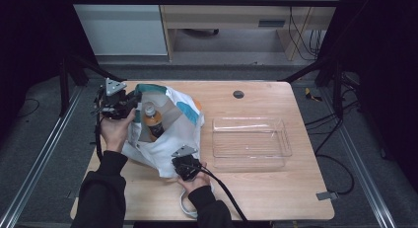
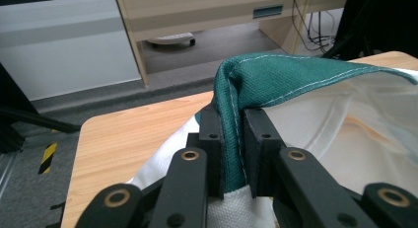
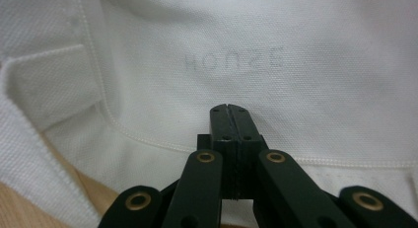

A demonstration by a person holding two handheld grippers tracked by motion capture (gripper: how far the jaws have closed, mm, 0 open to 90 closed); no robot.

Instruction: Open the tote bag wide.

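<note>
High view shows a white cloth bag (image 1: 162, 149) lying on the left half of the wooden counter (image 1: 276, 188), its mouth held open with a brown bottle (image 1: 153, 122) standing inside. The left hand-held gripper (image 1: 129, 100) sits at the bag's far left corner; in the left gripper view its jaws are clamped on the bag's green strap (image 2: 234, 134), which arches up and away to the right. The right hand-held gripper (image 1: 183, 164) is at the bag's near edge; in the right gripper view its jaws are pressed together against the white fabric, though whether any cloth is pinched between them cannot be told. A clear plastic tray (image 1: 285, 139) rests just beside the bag, to its right.
</note>
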